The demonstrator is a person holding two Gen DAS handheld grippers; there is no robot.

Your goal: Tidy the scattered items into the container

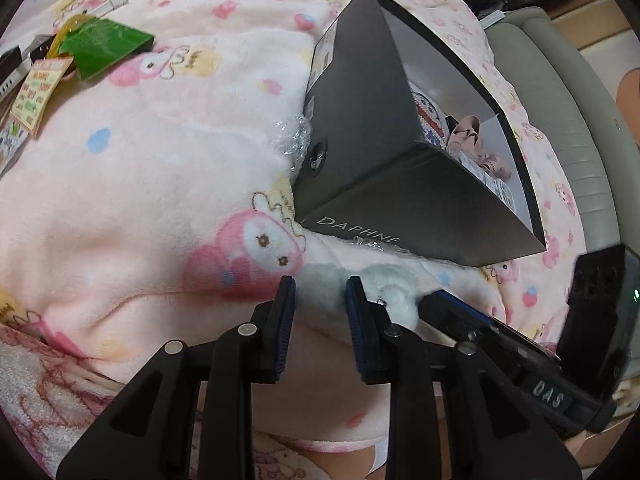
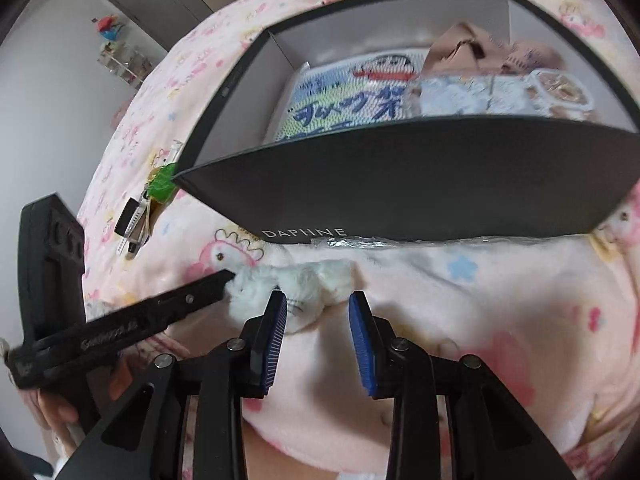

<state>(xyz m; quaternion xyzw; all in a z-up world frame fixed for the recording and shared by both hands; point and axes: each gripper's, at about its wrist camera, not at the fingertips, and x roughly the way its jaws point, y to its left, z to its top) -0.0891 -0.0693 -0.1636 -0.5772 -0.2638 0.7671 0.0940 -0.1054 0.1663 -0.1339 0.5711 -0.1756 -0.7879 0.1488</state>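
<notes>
Plush (image 1: 394, 300) lies just before the box (image 1: 360, 140): light, soft, squashable. My left gripper (image 1: 320, 308) and right gripper (image 2: 318, 316) stand apart, unclamped; I'd pinch its fluffy middle.

Readable text: box and gripper

"DAPHNE" in pale caps on the dark box (image 1: 400, 184), low on its side wall, seen in both views. "DAS" in raised letters on the right gripper's (image 1: 430, 300) body. Card (image 1: 40, 92) w/ coloured print and packet (image 2: 340, 108) lettering: illegible.
</notes>
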